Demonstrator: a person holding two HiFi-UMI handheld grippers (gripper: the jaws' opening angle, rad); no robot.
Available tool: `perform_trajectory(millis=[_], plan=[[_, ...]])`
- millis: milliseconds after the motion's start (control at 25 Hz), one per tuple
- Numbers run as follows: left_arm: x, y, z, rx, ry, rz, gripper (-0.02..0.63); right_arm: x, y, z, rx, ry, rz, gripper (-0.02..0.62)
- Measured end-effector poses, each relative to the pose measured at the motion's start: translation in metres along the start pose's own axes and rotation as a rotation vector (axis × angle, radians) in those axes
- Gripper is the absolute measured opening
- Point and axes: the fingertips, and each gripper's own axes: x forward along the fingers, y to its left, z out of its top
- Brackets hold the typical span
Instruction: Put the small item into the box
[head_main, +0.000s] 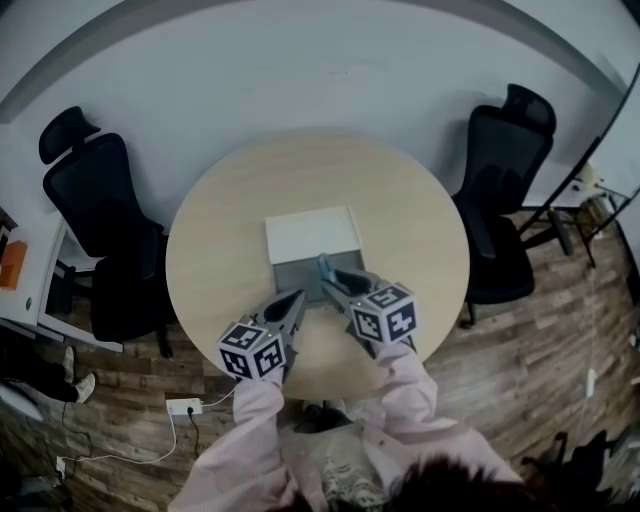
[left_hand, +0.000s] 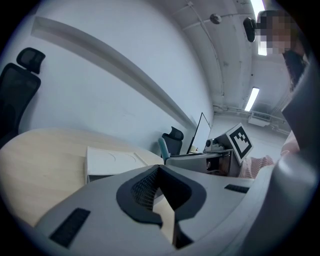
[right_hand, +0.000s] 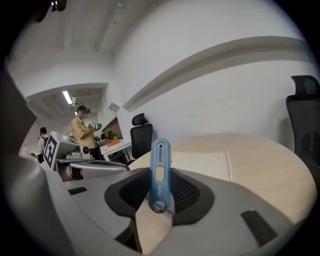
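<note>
Small blue item (right_hand: 159, 172): stood upright, clamped between the 2 jaws of right gripper (right_hand: 161, 192), just above the box (head_main: 296, 274) on round table (head_main: 215, 230). Left gripper (left_hand: 159, 171): jaws together, empty.

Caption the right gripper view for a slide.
Right gripper clamps a slim blue item upright, white box ahead on the round table.

A round pale table (head_main: 220, 240) stands between two black chairs (head_main: 100, 225), a power strip (head_main: 184, 406) on the wooden floor (head_main: 520, 340).
</note>
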Motion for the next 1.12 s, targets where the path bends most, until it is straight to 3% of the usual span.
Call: perform_trajectory(millis=[440,1120], plan=[[0.014,0.025,-0.018,-0.070,0.032,0.001,0.009,0.028,-0.017,-0.016,-0.015,0.097,0.001,0.129],[0.028,0.050,-0.040,-0.146,0.082,0.036,0.009,0.060,-0.031,-0.038,-0.029,0.234,0.070,0.129]])
